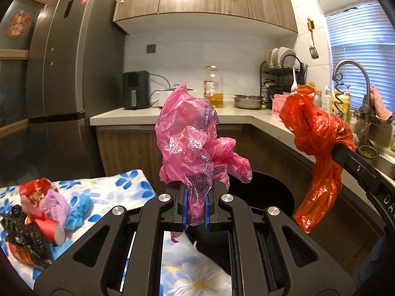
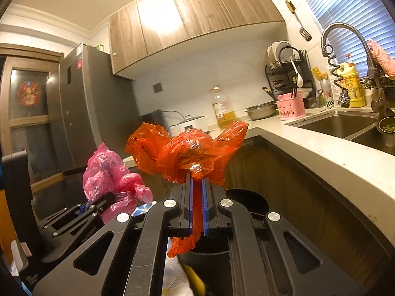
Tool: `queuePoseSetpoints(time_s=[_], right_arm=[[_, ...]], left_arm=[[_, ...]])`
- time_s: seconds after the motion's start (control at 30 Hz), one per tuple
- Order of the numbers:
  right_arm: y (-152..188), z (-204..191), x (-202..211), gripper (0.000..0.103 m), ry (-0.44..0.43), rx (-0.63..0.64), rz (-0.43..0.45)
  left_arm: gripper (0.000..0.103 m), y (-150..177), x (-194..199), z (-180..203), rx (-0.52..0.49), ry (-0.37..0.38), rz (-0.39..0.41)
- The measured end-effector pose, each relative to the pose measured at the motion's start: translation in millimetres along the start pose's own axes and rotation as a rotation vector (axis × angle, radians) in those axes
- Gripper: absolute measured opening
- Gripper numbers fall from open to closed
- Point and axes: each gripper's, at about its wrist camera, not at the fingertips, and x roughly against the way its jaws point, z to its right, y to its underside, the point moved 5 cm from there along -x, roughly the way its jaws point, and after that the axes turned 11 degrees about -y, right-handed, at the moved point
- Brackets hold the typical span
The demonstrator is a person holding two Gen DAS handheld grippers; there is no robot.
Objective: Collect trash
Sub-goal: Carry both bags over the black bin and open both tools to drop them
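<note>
The left gripper [image 1: 195,204] is clamped tight on a crumpled pink plastic bag [image 1: 195,140], which stands up from its blue pads. The right gripper [image 2: 197,202] is pinched shut on a knotted orange-red plastic bag [image 2: 190,153], a tail hanging below the jaws. Both bags are held in the air above a round black bin [image 1: 269,194]. More trash [image 1: 37,212] lies on the flowered tablecloth [image 1: 111,190] at the left, beside the bin

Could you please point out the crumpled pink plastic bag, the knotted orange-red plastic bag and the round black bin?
crumpled pink plastic bag [image 1: 190,133], left wrist view, crinkled middle.
knotted orange-red plastic bag [image 2: 195,148], right wrist view, knot.
round black bin [image 1: 274,197], left wrist view, dark opening.
</note>
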Motion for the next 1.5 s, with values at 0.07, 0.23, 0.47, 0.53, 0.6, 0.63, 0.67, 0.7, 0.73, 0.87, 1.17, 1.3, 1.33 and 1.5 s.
queuePoseSetpoints(time_s=[0.07,0.23,0.47,0.53,0.6,0.63,0.67,0.7,0.73,0.87,1.17,1.3,1.33,1.5], right_arm=[[-1.1,2.3,-7.6,0.007,0.007,0.005,-0.003],[0.9,9.8,-23.5,0.007,0.015,0.007,-0.019],[8.9,16.7,-43.7,0.007,0.022,0.006,-0.05],[10.7,18.6,-49.1,0.007,0.024,0.007,-0.057],[12.4,21.0,-54.5,0.007,0.024,0.005,-0.063],[13.0,22.4,-56.7,0.007,0.025,0.004,-0.065],[13.4,23.6,-59.0,0.007,0.026,0.003,-0.068],[14.7,25.1,-61.7,0.007,0.024,0.0,-0.071],[15.0,25.9,-63.5,0.007,0.025,0.0,-0.073],[17.5,30.0,-70.9,0.008,0.027,-0.006,-0.085],[25.6,39.1,-81.7,0.019,0.021,-0.027,-0.107],[25.9,43.5,-79.2,0.032,0.035,-0.038,-0.1],[26.2,44.8,-78.9,0.035,0.037,-0.042,-0.1],[28.0,49.3,-75.9,0.039,0.048,-0.053,-0.105]], left_arm=[[0.009,0.6,-6.3,2.7,0.005,0.009,-0.007],[0.009,-0.2,-25.8,11.1,0.025,0.031,-0.029],[0.009,2.9,-54.1,23.9,0.027,0.047,-0.052],[0.009,5.5,-62.4,27.2,0.03,0.057,-0.062],[0.009,9.0,-69.9,31.1,0.025,0.066,-0.071],[0.009,10.7,-72.3,32.4,0.024,0.072,-0.075],[0.009,12.3,-75.0,33.5,0.022,0.074,-0.078],[0.009,13.6,-77.8,34.5,0.02,0.072,-0.08],[0.009,15.4,-81.5,35.9,0.018,0.076,-0.084],[0.009,18.9,-91.0,38.4,0.019,0.086,-0.097],[0.01,28.4,-104.5,44.2,0.019,0.127,-0.124],[0.017,34.2,-109.6,46.5,0.003,0.144,-0.143],[0.022,35.1,-109.9,46.7,0.0,0.144,-0.143],[0.046,38.8,-108.9,41.0,0.013,0.139,-0.143]])
